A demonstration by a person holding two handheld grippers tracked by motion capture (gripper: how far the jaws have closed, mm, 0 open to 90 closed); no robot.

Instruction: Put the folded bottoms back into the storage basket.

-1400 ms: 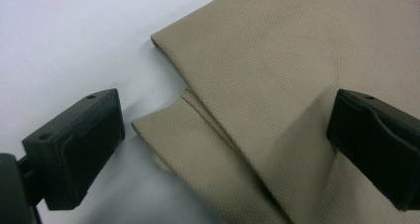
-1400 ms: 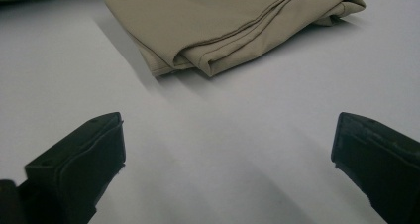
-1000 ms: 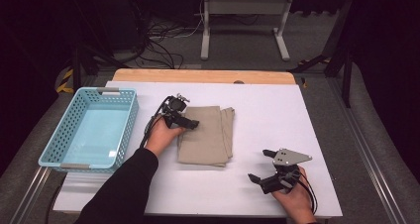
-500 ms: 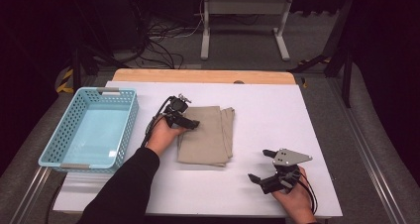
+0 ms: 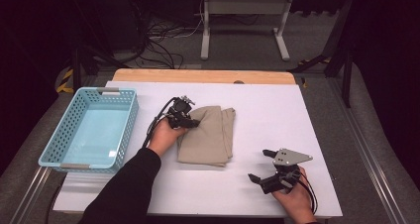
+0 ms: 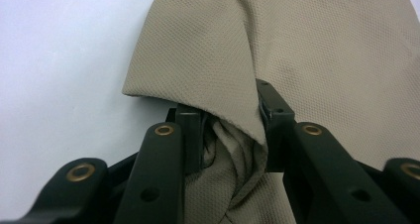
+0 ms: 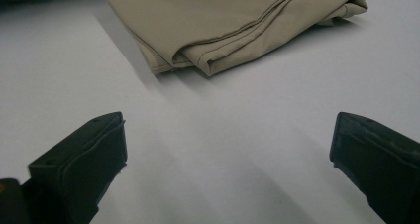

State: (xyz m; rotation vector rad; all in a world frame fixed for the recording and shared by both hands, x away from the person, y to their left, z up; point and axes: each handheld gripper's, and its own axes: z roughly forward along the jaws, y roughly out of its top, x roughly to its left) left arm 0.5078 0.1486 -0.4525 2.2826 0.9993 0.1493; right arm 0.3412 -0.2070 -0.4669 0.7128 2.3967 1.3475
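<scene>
Item: folded beige cloth (image 6: 317, 60), its bunched corner pinched between my left gripper (image 6: 230, 135) jaws, which have just been closing onto it. Right gripper (image 7: 228, 164): jaws wide apart, holding nothing, cloth ahead, well apart.

Left gripper (image 5: 190, 121) closing on folded cloth (image 5: 208, 137); basket (image 5: 126, 130) beside.

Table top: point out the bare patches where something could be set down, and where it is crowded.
Bare white table lies right of the folded beige cloth, up to the far wooden edge, and along the near edge between the sleeve and the right gripper. Crowded: the left side, where the blue basket, left gripper and cloth sit close.
</scene>
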